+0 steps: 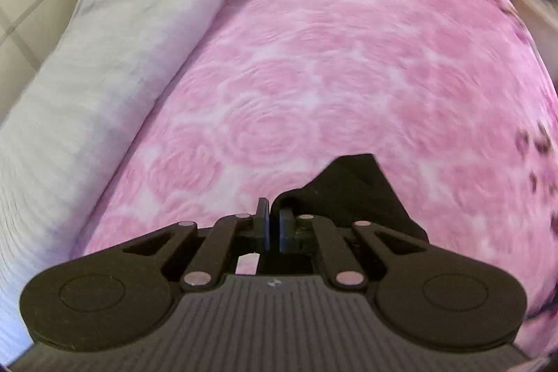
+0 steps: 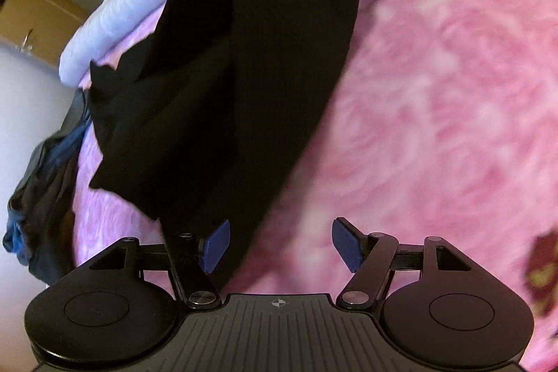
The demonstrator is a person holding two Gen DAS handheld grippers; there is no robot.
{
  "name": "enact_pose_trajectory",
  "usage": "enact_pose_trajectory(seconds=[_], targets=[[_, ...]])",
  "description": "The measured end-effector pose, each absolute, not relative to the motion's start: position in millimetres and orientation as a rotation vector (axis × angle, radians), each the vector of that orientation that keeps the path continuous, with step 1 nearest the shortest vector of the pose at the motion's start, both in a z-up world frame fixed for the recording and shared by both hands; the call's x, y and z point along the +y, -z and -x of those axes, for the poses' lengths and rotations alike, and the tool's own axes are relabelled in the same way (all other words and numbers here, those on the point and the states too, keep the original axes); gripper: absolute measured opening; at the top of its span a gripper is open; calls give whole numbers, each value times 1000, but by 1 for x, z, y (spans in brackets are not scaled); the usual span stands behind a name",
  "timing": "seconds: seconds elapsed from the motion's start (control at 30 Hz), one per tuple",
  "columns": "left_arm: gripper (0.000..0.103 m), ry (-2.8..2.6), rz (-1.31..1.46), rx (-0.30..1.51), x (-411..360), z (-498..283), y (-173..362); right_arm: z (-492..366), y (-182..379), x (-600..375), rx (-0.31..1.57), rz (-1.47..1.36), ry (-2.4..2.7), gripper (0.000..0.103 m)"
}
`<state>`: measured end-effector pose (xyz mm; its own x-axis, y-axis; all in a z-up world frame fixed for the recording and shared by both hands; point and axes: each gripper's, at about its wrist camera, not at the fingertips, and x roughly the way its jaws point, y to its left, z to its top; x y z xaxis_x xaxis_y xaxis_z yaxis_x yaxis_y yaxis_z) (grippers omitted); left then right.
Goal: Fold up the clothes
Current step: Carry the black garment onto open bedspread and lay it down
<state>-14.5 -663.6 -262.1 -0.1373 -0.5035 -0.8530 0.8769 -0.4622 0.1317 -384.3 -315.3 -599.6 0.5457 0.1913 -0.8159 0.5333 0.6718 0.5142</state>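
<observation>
A black garment (image 2: 244, 65) hangs stretched over the pink rose-patterned bedspread (image 2: 436, 93). In the left wrist view my left gripper (image 1: 274, 225) is shut on a corner of the black garment (image 1: 352, 194), which bunches up to the right of the fingers. In the right wrist view my right gripper (image 2: 280, 246) is open; the lower end of the garment drops between its blue pads (image 2: 217, 246), closer to the left one. The view does not show the pads pressing on the cloth.
A long white ribbed pillow or rolled blanket (image 1: 87, 86) lies along the left side of the bedspread (image 1: 348, 75). A heap of dark blue and grey clothes (image 2: 45, 183) sits at the bed's left edge. A wooden cabinet (image 2: 38, 9) stands beyond.
</observation>
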Motion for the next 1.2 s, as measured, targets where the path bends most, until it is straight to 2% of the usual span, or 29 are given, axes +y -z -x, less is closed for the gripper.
enact_pose_trajectory(seconds=[0.07, 0.2, 0.23, 0.27, 0.3, 0.4, 0.53, 0.7, 0.83, 0.87, 0.93, 0.97, 1.0, 1.07, 1.1, 1.13, 1.2], targets=[[5, 1752, -1063, 581, -667, 3, 268, 380, 606, -305, 1003, -879, 226, 69], [4, 1748, -1026, 592, -657, 3, 271, 371, 611, -287, 986, -945, 211, 69], [4, 1757, -1018, 593, -654, 3, 267, 369, 612, -283, 994, -928, 222, 65], [4, 1768, -1015, 585, -653, 5, 265, 366, 615, -283, 1010, -914, 243, 51], [4, 1777, -1017, 569, -652, 6, 262, 367, 617, -289, 1027, -923, 259, 4], [2, 1791, -1003, 535, -648, 2, 246, 385, 598, -319, 1050, -925, 277, 3], [0, 1791, -939, 511, -644, -15, 209, 436, 522, -386, 1062, -767, 349, 0], [0, 1788, -865, 487, -638, -28, 165, 511, 415, -494, 1112, -462, 601, 0], [3, 1767, -842, 528, -628, -22, 166, 534, 364, -573, 1064, -361, 723, 0], [8, 1763, -853, 544, -623, -17, 173, 532, 365, -581, 1054, -369, 703, 0], [23, 1751, -929, 527, -612, -3, 194, 511, 383, -576, 1045, -390, 611, 0], [35, 1747, -988, 497, -605, 7, 206, 502, 401, -567, 1048, -421, 539, 0], [40, 1742, -1050, 464, -599, 17, 219, 495, 422, -557, 1062, -458, 470, 3], [42, 1740, -1176, 390, -588, 39, 246, 482, 465, -535, 1094, -529, 343, 21], [46, 1751, -1237, 348, -585, 50, 260, 481, 484, -524, 1106, -569, 304, 39], [49, 1760, -1297, 305, -581, 61, 273, 483, 502, -513, 1117, -611, 280, 50], [55, 1795, -1422, 180, -579, 85, 298, 491, 535, -495, 1130, -706, 245, 52]])
